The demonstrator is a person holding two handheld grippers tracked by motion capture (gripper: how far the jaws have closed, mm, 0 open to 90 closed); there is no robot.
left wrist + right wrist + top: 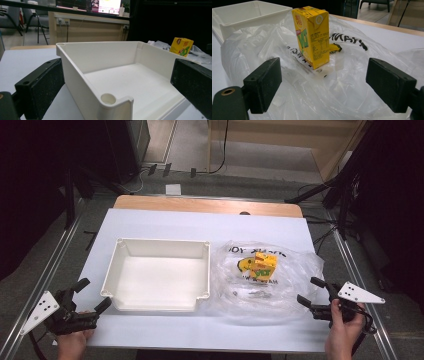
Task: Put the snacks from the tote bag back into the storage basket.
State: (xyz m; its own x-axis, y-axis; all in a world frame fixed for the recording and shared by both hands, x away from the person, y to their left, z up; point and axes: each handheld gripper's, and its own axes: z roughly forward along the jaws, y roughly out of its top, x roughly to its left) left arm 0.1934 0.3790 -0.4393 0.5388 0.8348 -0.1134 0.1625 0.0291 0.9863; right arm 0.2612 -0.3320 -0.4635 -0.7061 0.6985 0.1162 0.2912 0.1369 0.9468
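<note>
Black jaws of the right gripper [312, 296] stand wide apart at the near right of the table [165, 222], with nothing between them; a hand [342, 332] holds it from below, and its grey plate sits on top; in the right gripper view the jaws frame a clear plastic bag [317, 92], crumpled and spread flat just ahead of them. Near the left corner the left gripper [91, 296] is held by the other hand [72, 344], its jaws likewise wide and empty, pointing at the near left corner of the tray [114, 265]; in the left gripper view that corner, with a round moulded socket, lies between the jaws but apart from both.

White and shallow, the tray sits left of centre on the pale table top, its inside bare; the bag lies just beside its right wall, its edge reaching the tray.

On the bag stands a yellow carton [311, 35], upright, a small drink box with a green "V" and "T" logo on its side, red characters above it too small to read, and a panel of fine print; black lettering on the bag runs behind the carton, reading partly "NAT" in reverse through the film; the rest is creased and unclear.
</note>
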